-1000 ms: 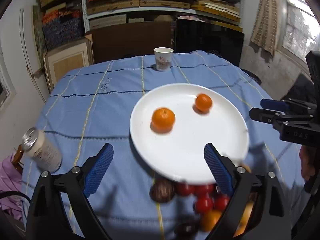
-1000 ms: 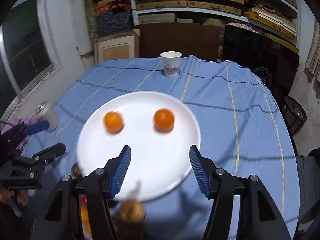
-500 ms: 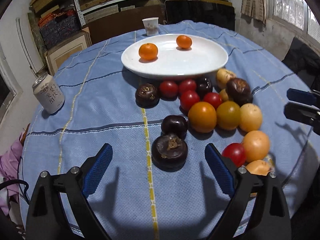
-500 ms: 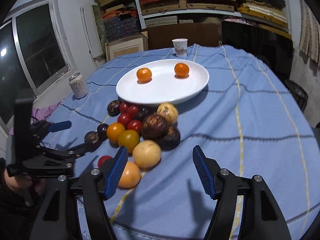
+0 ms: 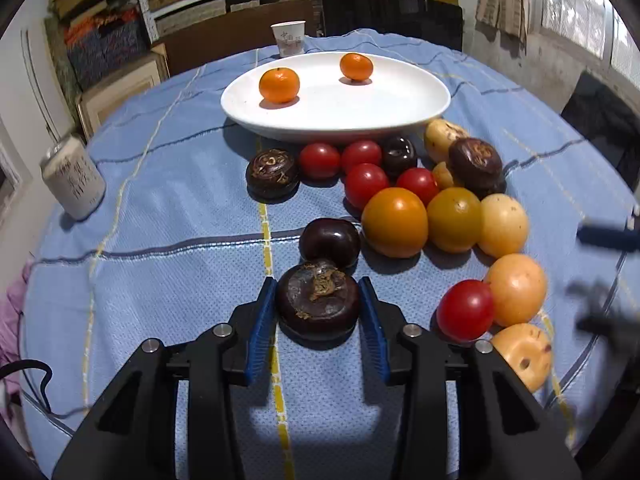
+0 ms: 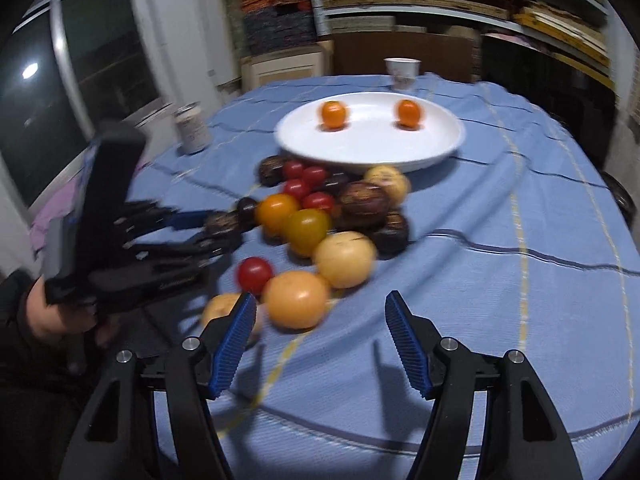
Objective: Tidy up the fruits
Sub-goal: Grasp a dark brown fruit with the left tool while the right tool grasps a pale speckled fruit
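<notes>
- left tool jaws just closed in, blue pads now pressed on both sides of dark brown fruit sitting on surface, blue cloth with yellow and dark stripes
- second dark fruit touching it just behind
- right tool jaws apart, nothing between pads, hovering over bare cloth just right of pale orange fruit
- fruit pile between the tools and white plate: red tomatoes, orange and yellow round fruits, dark brown ones, mostly touching
- plate holds two small oranges, well apart from each other
- can at left edge of surface, dark printed characters on it, not readable
- paper cup behind plate, small print on side, too small to read
- embossed lettering on left tool body in right view, blurred, unreadable
- hand holds left tool handle
</notes>
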`<state>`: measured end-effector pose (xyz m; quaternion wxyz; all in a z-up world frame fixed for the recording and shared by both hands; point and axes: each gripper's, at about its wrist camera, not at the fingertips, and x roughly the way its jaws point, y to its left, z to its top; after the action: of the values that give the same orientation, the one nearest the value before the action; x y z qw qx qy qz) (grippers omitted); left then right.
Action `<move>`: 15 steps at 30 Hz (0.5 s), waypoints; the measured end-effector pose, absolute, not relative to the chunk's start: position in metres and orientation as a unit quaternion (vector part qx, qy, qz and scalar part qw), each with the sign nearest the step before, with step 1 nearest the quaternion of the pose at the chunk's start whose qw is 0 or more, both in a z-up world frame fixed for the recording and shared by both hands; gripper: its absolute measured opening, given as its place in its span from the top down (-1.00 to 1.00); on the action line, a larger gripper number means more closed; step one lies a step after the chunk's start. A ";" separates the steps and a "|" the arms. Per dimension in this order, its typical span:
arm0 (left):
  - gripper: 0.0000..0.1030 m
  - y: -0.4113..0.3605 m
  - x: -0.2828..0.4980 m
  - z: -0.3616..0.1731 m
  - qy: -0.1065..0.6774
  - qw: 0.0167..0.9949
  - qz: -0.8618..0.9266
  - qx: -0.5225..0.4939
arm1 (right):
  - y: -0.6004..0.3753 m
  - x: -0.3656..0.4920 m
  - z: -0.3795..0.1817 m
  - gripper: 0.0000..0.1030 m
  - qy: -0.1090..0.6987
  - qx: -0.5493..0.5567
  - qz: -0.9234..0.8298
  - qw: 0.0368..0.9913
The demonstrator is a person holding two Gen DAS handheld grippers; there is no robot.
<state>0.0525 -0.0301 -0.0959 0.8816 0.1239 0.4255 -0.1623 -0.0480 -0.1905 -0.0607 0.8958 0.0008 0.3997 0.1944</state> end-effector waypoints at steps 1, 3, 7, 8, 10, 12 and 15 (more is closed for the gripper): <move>0.22 -0.026 0.053 -0.095 0.425 0.883 -0.163 0.112 | -0.183 -0.052 -0.061 -0.29 0.399 -0.009 0.216 0.891; 0.22 -0.022 0.053 -0.092 0.420 0.887 -0.163 0.098 | -0.169 -0.057 -0.061 -0.26 0.397 -0.031 0.241 0.885; 0.23 -0.015 0.052 -0.088 0.408 0.896 -0.159 0.076 | -0.150 -0.059 -0.066 -0.09 0.405 -0.060 0.260 0.874; 0.22 -0.013 0.052 -0.087 0.408 0.897 -0.157 0.071 | -0.147 -0.059 -0.067 -0.06 0.408 -0.063 0.260 0.873; 0.22 -0.011 0.053 -0.088 0.411 0.896 -0.155 0.066 | -0.141 -0.056 -0.072 -0.04 0.412 -0.075 0.247 0.874; 0.22 -0.012 0.054 -0.087 0.411 0.896 -0.156 0.066 | -0.139 -0.053 -0.074 -0.03 0.418 -0.078 0.239 0.873; 0.22 -0.013 0.054 -0.087 0.411 0.896 -0.156 0.067 | -0.133 -0.052 -0.076 0.00 0.418 -0.092 0.230 0.874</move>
<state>0.0537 -0.0130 -0.0874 0.8956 0.0672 0.4110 -0.1563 -0.0524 -0.1333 -0.0755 0.8740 -0.0922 0.4179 0.2302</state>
